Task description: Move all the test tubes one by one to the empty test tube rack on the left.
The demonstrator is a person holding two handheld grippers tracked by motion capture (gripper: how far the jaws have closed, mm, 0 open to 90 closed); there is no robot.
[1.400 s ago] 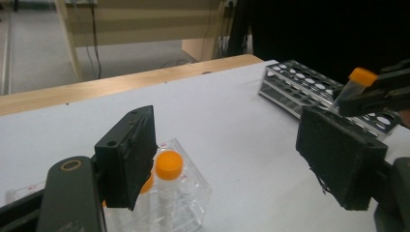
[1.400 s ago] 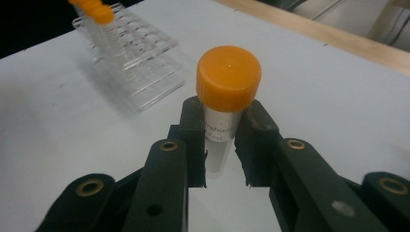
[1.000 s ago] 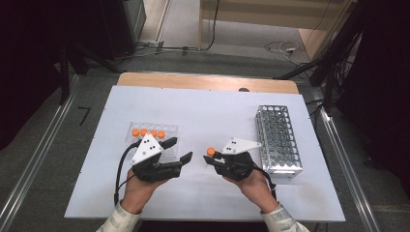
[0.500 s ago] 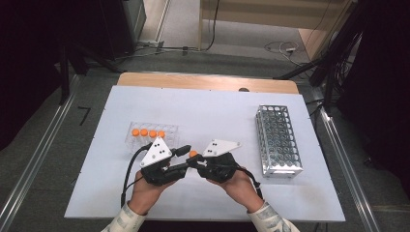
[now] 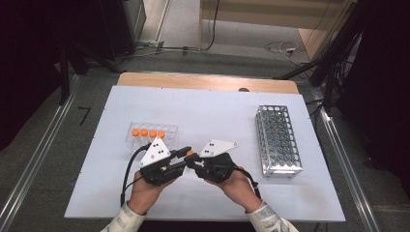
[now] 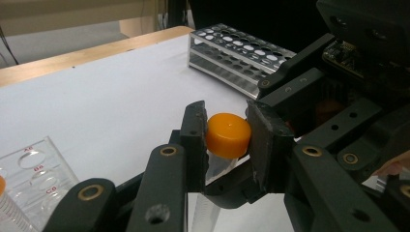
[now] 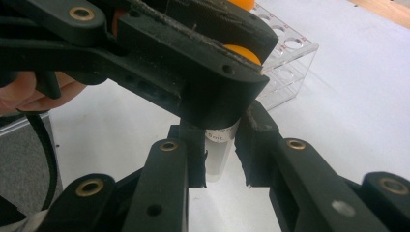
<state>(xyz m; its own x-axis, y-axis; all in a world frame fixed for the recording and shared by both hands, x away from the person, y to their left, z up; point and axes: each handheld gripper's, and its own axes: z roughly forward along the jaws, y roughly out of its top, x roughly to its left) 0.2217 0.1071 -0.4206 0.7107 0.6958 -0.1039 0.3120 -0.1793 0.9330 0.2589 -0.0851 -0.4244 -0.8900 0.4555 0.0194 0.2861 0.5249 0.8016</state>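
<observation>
At far left on the white table, my clear rack carries four orange-capped tubes in a row. Just in front of it, my left gripper has just been closing and now pinches the orange cap of a small tube. Meeting it from the right, my right gripper is pressed together on the tube's clear body, below the cap. The tube thus hangs between both grippers, above the table's near middle. Well apart at far right stands the metal rack, its holes unfilled.
</observation>
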